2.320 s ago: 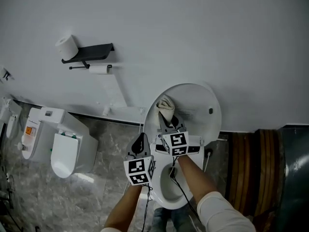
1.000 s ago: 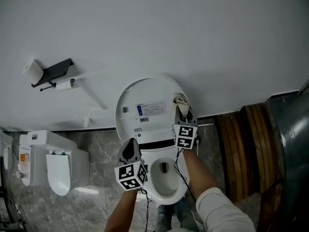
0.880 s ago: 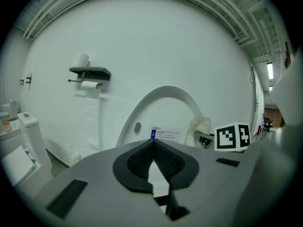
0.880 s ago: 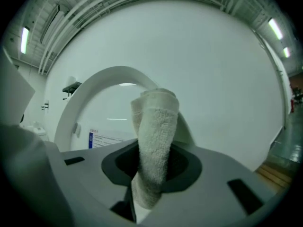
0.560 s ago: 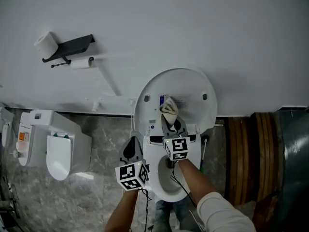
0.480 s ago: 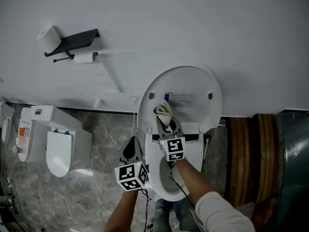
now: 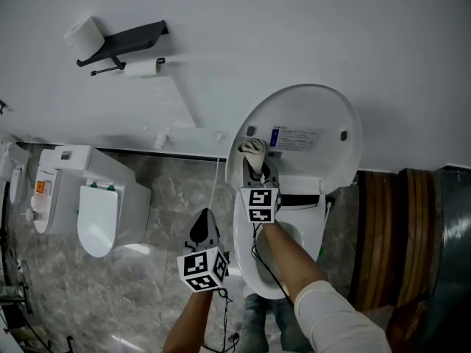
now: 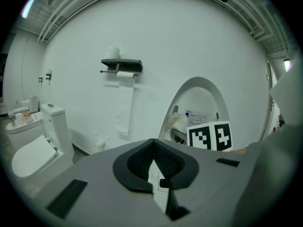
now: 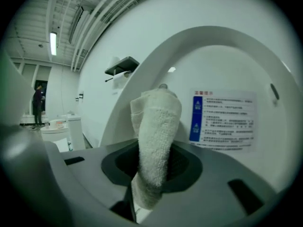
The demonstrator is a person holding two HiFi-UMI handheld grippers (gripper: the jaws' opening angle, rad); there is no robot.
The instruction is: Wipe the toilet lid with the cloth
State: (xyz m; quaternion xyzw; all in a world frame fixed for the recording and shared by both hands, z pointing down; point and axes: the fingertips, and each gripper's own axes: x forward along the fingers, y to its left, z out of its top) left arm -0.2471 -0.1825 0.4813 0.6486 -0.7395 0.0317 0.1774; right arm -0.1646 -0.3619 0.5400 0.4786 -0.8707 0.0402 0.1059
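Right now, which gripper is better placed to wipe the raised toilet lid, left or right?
Right. The right gripper is shut on the cloth, held up by the lid's inner face. The left gripper is shut on nothing, lower and beside the bowl.

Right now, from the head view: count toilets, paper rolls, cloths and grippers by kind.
White ceramic toilets: 2
White toilet paper rolls: 2
Beige terry cloth: 1
Handheld two-jaw grippers: 2
Total: 7
Not counted: partial white fixture at the left edge, kind unclear.
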